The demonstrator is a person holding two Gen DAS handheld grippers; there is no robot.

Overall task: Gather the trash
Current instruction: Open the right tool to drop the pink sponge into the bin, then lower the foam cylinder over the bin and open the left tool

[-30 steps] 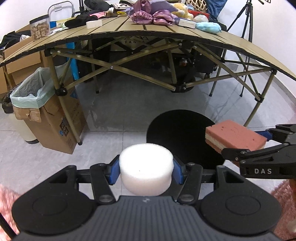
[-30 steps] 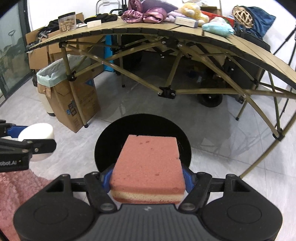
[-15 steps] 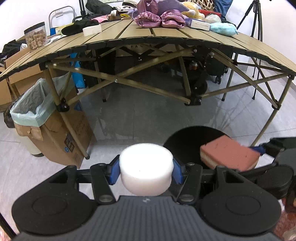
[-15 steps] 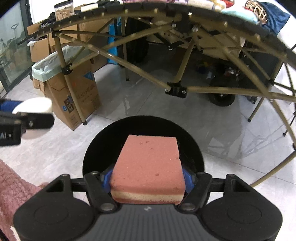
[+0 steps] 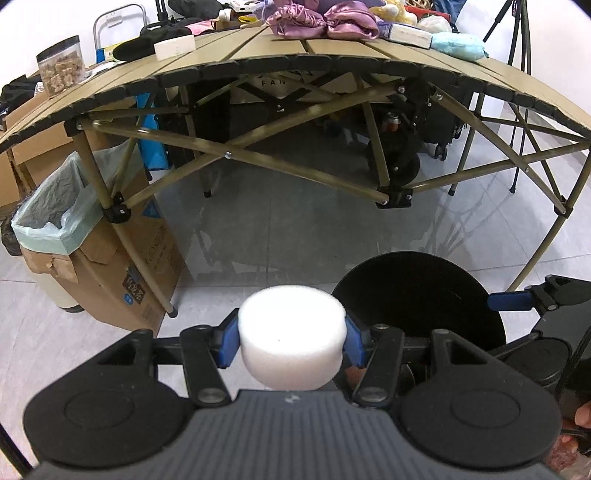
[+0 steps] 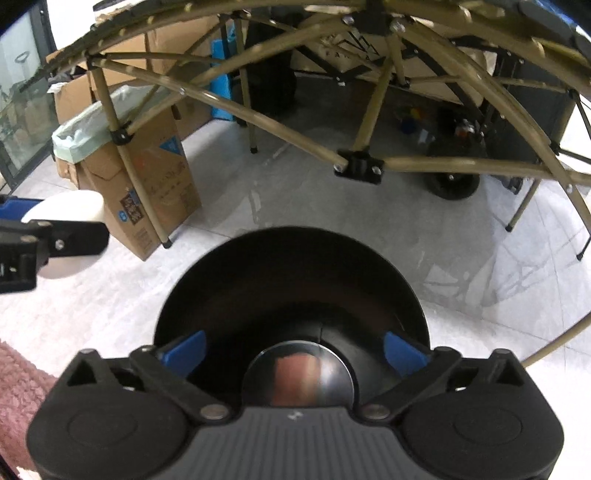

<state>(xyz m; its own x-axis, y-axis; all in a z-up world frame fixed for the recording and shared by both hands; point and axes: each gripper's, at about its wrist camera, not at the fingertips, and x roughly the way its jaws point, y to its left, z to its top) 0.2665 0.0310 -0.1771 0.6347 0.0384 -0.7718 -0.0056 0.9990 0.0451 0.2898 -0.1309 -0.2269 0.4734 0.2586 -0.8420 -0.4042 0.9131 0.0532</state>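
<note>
R hand-held gripper (image 6: pixel 293 350) just opened, empty, over bin (image 6: pixel 291 280). L hand-held gripper (image 5: pixel 291 338) grips foam puck (image 5: pixel 291 332): center over bin, then release.

Folding table (image 5: pixel 258 59), slatted top, crossed legs. On it: jar (image 5: pixel 61 70) at left edge, white block (image 5: pixel 174 47), purple cloth (image 5: pixel 321 22), book (image 5: pixel 410 35), pale blue bundle (image 5: pixel 458 46). Lined cardboard box (image 5: pixel 110 266) beside left leg. Tripod (image 5: pixel 517 55) at right. Pink rug (image 6: pixel 18 391).
</note>
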